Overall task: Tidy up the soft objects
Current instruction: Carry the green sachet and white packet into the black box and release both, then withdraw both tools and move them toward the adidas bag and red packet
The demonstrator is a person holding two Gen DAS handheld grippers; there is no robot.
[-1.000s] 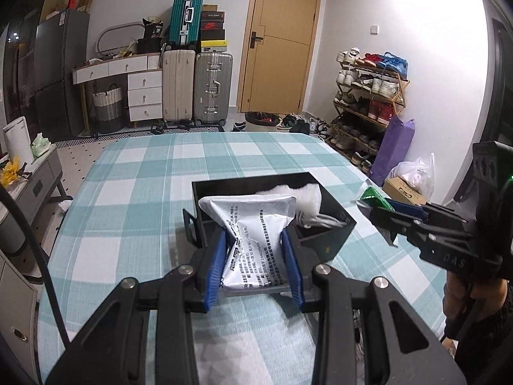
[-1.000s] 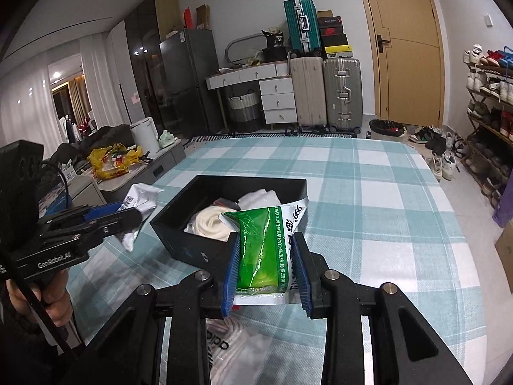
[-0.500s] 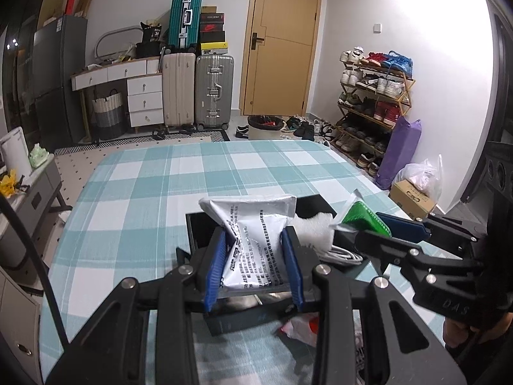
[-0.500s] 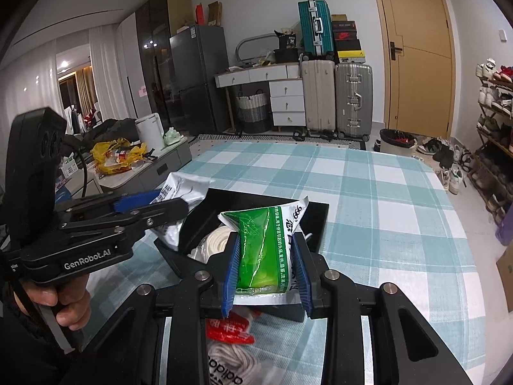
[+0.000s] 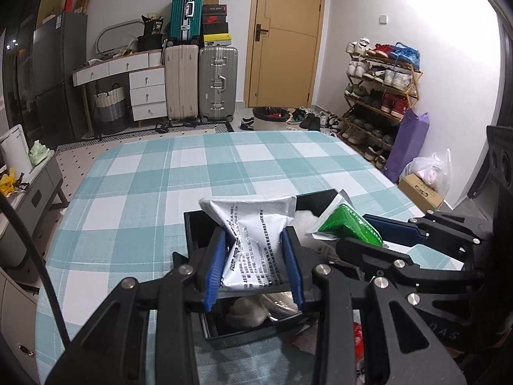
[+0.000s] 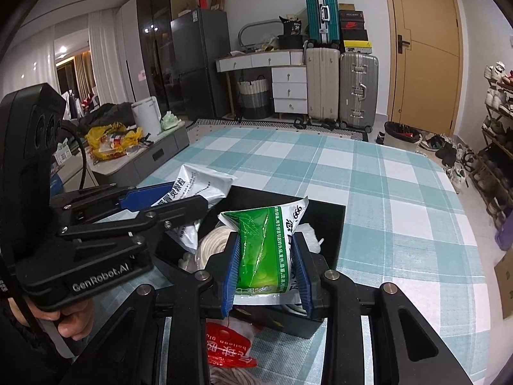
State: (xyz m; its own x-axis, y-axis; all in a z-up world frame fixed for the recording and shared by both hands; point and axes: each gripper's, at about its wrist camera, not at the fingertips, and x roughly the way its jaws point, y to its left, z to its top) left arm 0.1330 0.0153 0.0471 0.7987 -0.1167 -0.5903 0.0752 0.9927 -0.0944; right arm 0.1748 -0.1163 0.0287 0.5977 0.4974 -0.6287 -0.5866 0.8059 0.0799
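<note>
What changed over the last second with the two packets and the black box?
Both grippers carried their packets toward each other, over the black box. Unchanged: left gripper clamps the white packet, right gripper clamps the green packet; nothing released.

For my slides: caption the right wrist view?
Right gripper shut on a green packet above the black bin, left gripper alongside.
</note>
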